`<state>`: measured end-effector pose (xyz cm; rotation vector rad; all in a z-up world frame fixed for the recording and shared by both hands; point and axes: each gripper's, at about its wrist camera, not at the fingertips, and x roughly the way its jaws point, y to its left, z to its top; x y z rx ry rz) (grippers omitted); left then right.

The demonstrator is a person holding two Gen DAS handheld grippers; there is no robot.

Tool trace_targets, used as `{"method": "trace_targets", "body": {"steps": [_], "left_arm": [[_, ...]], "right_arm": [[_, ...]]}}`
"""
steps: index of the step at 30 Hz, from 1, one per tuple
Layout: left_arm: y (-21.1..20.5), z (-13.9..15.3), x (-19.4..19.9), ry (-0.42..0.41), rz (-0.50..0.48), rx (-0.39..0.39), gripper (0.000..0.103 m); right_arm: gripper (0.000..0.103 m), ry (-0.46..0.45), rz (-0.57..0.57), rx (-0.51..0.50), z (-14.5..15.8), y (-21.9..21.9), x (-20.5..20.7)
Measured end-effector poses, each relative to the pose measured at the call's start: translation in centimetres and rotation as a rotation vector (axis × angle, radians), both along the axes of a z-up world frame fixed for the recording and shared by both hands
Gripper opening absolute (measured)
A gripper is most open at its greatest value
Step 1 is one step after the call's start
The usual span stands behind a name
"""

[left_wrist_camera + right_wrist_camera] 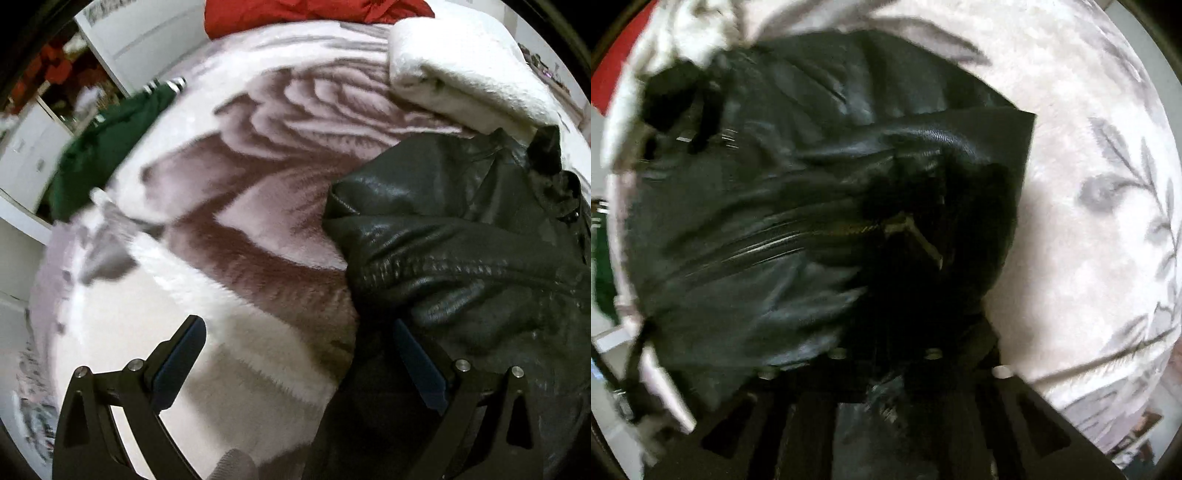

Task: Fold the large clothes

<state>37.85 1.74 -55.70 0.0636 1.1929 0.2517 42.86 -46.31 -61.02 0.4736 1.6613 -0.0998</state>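
1. Jacket (461, 236) lies on the bed (236, 206), right of the left tongs (299, 365).
2. Left tongs: spread wide, empty, angled steeply down.
3. Right tongs (886, 354): pointing down, jaws narrowed; jacket (798, 206) bunched there, grip not discernible.

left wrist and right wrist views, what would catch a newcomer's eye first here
The black leather jacket stands out first, crumpled on the right of the pale floral blanket and filling most of the right wrist view. In the left wrist view the left claw stands wide open with nothing between its pads. Behind lie a folded white fleece, a red garment at the top edge and a green one at the left.
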Motion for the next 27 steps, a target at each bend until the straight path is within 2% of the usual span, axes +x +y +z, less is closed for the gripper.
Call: {"method": "trace_targets", "body": {"steps": [1, 2, 5, 8, 11, 13, 14, 22, 25, 27], "left_arm": [[-0.7, 0.9, -0.8, -0.019, -0.008, 0.025, 0.103], [-1.1, 1.5, -1.3, -0.031, -0.013, 0.039, 0.103], [-4.3, 3.5, -4.1, -0.068, -0.025, 0.158, 0.103], [-8.1, 4.5, -7.1, -0.080, -0.047, 0.296, 0.103], [-12.7, 4.1, -10.1, -0.045, -0.078, 0.414, 0.103], [-16.4, 3.3, -12.5, -0.005, -0.100, 0.468, 0.103], [-18.1, 3.0, -13.5, 0.015, -0.108, 0.480, 0.103], [-32.1, 2.1, -20.2, 0.161, -0.139, 0.504, 0.103], [-36.1, 1.2, -22.0, 0.191, -0.140, 0.523, 0.103], [-38.2, 0.7, -22.6, 0.181, -0.146, 0.539, 0.103]], "right_arm": [[0.050, -0.020, -0.017, 0.040, 1.0, -0.4, -0.3], [0.062, -0.041, -0.033, 0.074, 2.3, -1.1, -0.9], [0.062, -0.075, -0.047, 0.075, 5.4, -3.4, -3.4], [0.062, -0.063, -0.064, 0.056, 6.7, -6.7, -6.3], [0.062, -0.045, -0.076, 0.023, 6.2, -8.1, -10.2], [0.062, -0.038, -0.086, 0.019, 6.3, -10.5, -12.6], [0.062, -0.024, -0.092, 0.026, 5.5, -13.0, -13.8], [0.062, -0.015, -0.067, 0.012, 5.1, -19.3, -15.8], [0.062, -0.004, -0.057, 0.016, 4.9, -22.4, -17.0], [0.062, 0.001, -0.059, 0.010, 4.4, -23.5, -17.4]]}}
